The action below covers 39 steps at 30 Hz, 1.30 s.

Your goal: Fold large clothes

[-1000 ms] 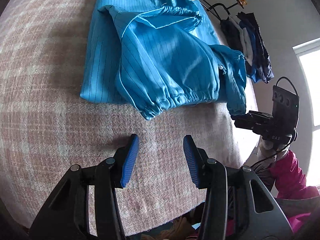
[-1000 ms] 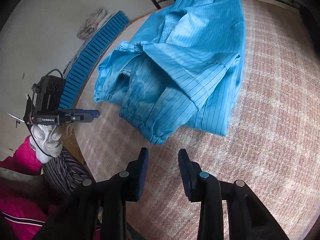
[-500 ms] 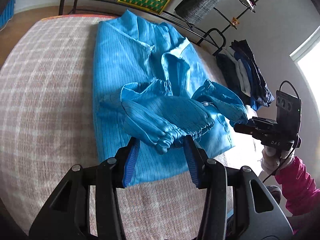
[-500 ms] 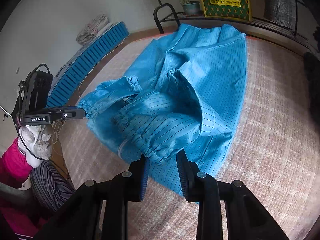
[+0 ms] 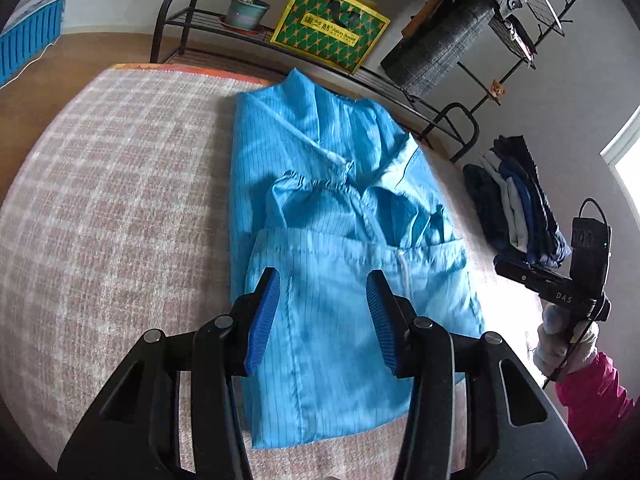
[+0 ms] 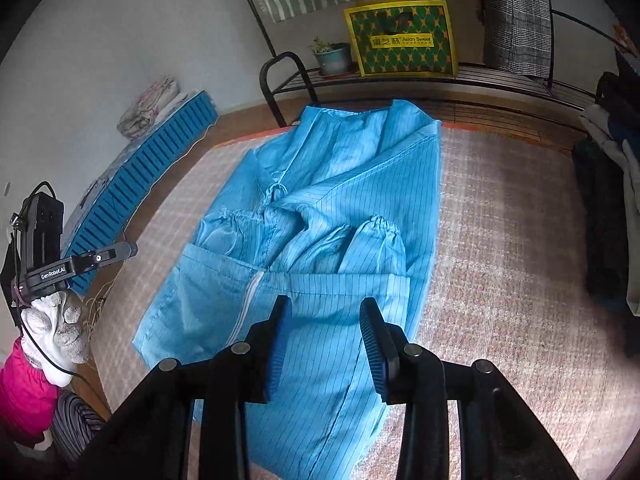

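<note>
A large blue striped garment (image 5: 332, 152) lies lengthwise on the plaid cover (image 5: 120, 208). Its near part is a flat panel (image 6: 332, 280) with a white zip (image 6: 248, 292). That panel lies folded over both gathered cuffs (image 6: 380, 228). My left gripper (image 5: 323, 280) hovers open above the panel with nothing pinched. My right gripper (image 6: 325, 306) hangs over the same panel. Its jaws are opening and no cloth is pressed between them. A gloved hand (image 5: 560, 340) holds the right gripper's handle at the bed's right side.
Beyond the bed's far end stands a black rack with a yellow-green bag (image 5: 332, 28) and a plant pot (image 5: 244, 12). Dark folded clothes (image 5: 516, 208) are stacked on the right. A blue slatted panel (image 6: 152, 160) leans along the left wall.
Both grippers rose and tipped up from the bare cover in front of the garment to above it. The flat panel now covers the cuffs. The right jaws stand wider.
</note>
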Each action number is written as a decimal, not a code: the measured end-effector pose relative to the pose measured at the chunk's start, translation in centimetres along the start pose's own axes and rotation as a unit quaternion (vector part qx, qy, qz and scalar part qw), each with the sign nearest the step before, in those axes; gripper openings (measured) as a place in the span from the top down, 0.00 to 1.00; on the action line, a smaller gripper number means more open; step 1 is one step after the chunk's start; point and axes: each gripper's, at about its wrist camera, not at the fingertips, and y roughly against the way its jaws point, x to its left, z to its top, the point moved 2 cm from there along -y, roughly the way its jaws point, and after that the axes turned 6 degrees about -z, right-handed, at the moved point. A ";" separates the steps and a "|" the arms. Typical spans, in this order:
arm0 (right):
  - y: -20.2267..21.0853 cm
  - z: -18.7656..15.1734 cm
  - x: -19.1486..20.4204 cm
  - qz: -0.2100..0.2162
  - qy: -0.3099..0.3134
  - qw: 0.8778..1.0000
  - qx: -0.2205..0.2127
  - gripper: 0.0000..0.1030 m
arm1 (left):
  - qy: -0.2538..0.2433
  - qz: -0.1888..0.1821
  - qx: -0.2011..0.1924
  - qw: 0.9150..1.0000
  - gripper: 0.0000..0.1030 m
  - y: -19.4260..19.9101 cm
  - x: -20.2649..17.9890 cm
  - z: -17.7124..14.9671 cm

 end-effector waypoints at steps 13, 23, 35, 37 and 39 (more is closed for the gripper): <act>-3.4 -5.5 -3.1 0.012 -0.075 0.996 0.052 0.35 | 0.116 0.001 0.053 0.992 0.55 -3.1 6.8 -3.6; -3.8 -6.5 -3.9 0.051 -0.135 0.988 0.052 0.91 | 0.086 0.004 0.057 0.995 0.96 -4.5 4.9 -3.6; -0.6 -10.7 0.2 0.026 -0.062 0.990 0.120 0.97 | 0.013 0.035 0.114 0.993 0.97 -1.5 2.3 -8.5; -0.4 -11.7 0.8 0.028 -0.058 0.989 0.136 0.97 | -0.002 0.037 0.125 0.991 0.97 -1.1 2.0 -9.3; 0.1 -12.0 1.4 0.026 -0.033 0.990 0.138 0.96 | -0.004 0.039 0.135 0.990 0.95 -0.6 2.0 -9.8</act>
